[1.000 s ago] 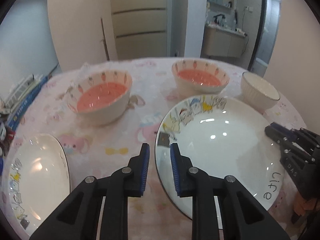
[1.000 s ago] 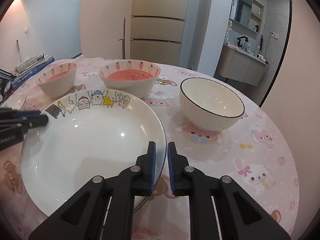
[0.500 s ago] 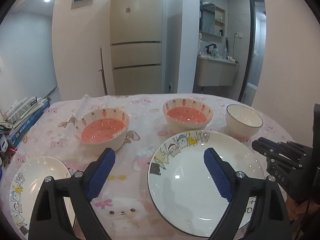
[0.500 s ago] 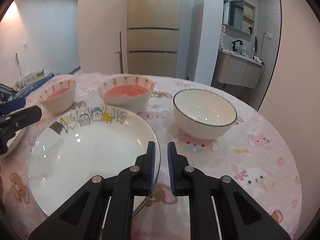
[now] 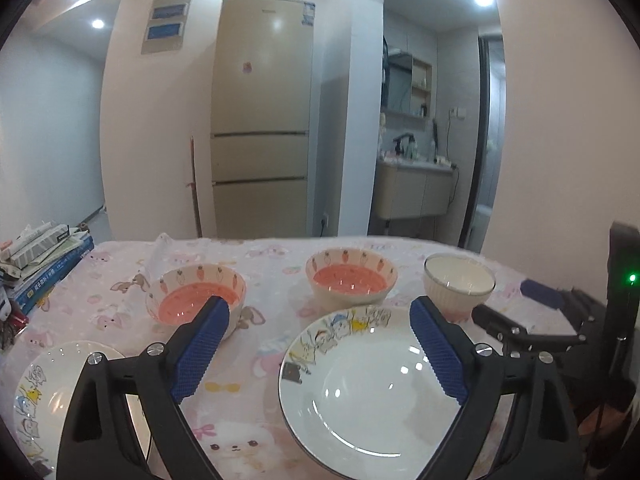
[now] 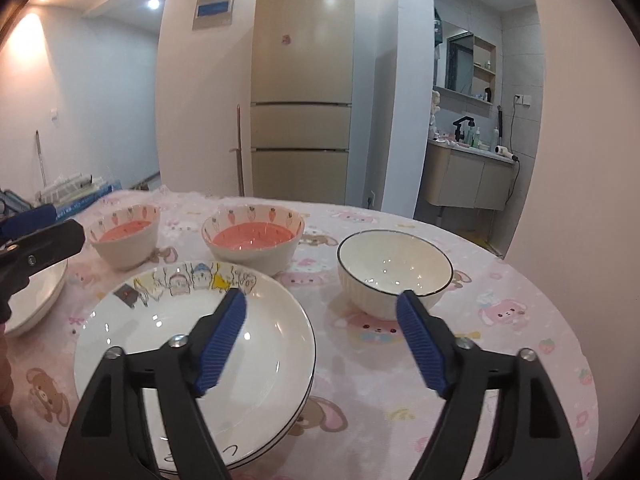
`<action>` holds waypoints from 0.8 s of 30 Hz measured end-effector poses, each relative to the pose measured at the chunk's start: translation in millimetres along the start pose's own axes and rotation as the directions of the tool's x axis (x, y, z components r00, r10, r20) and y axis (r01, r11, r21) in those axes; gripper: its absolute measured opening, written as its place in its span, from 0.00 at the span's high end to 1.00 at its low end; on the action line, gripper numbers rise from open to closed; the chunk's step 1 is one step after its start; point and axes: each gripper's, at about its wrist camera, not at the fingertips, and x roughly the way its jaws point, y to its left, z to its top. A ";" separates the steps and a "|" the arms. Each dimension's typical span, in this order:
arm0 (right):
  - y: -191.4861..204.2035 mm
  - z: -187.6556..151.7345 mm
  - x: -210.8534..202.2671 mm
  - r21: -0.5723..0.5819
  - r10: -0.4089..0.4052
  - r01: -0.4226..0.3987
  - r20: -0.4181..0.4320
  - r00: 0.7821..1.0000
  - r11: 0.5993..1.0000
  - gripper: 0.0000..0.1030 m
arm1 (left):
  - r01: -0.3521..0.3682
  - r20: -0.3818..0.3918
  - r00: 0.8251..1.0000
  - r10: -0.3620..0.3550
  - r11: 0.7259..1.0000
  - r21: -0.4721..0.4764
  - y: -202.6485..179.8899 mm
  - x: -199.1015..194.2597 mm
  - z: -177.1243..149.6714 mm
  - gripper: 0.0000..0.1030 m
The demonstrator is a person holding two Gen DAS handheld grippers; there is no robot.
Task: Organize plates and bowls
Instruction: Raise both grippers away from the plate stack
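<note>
A round table covered with a pink cartoon-print cloth [image 6: 500, 320] carried all the crockery. The large white cartoon-rimmed plate [image 6: 168, 344] lay flat near the table's near edge, right way up, its row of cartoon figures turned toward the far edge; in the right wrist view a second rim showed beneath it, so it sat on another plate. A second white cartoon-rimmed plate [image 5: 44, 384] lay flat at the near left edge. Behind them, two carrot-patterned bowls with pink interiors, the left pink bowl [image 5: 196, 300] and the middle pink bowl [image 5: 351, 280], stood upright, and a ribbed white bowl with a dark rim [image 6: 394, 276] stood upright toward the right edge; all three looked empty. The left gripper [image 5: 316, 356] hung above the table with its jaws spread wide, holding nothing. The right gripper [image 6: 320, 344] likewise had its jaws wide apart, hovering between the stacked plate and the white bowl. A pile of books [image 5: 44, 268] sat at the far left edge.
</note>
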 end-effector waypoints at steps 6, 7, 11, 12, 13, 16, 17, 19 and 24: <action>-4.5 2.1 -20.0 0.035 -0.014 0.009 0.141 0.990 0.999 0.01 | -0.012 0.101 0.995 0.012 1.000 0.003 -0.4 -19.1 6.3 0.00; -3.7 2.4 -21.6 0.030 -0.018 0.014 0.154 0.988 0.999 0.01 | -0.006 0.093 0.996 0.006 1.000 0.003 -0.5 -19.0 7.1 0.00; -2.8 5.1 -20.6 0.033 -0.009 0.005 0.146 0.989 0.999 0.01 | 0.024 0.070 0.997 -0.022 1.000 -0.019 2.9 -24.6 12.1 0.00; -2.9 6.3 -19.8 0.034 -0.005 0.000 0.135 0.991 0.999 0.01 | 0.032 0.067 0.997 -0.030 0.999 -0.026 4.3 -28.9 14.4 0.00; -3.6 7.5 -19.5 0.040 0.002 -0.007 0.128 0.992 0.999 0.01 | 0.033 0.063 0.998 -0.031 0.999 -0.030 5.6 -35.4 17.0 0.00; -4.7 12.8 -29.7 0.058 -0.002 -0.006 0.139 0.990 0.998 0.01 | 0.024 0.080 0.996 -0.023 1.000 -0.013 7.3 -58.5 20.6 0.00; -4.9 15.2 -36.0 0.064 -0.002 -0.008 0.151 0.989 0.998 0.01 | 0.012 0.087 0.996 -0.011 1.000 -0.006 8.4 -65.5 21.0 0.00; -3.4 20.5 -51.4 0.066 -0.003 -0.009 0.182 0.983 0.998 0.01 | -0.008 0.104 0.995 0.007 1.000 0.004 12.1 -80.2 21.4 0.00; 15.4 35.4 -89.7 0.038 0.006 -0.016 0.249 0.968 0.999 0.01 | -0.050 0.151 0.987 0.050 0.999 -0.005 24.5 -108.7 15.4 0.00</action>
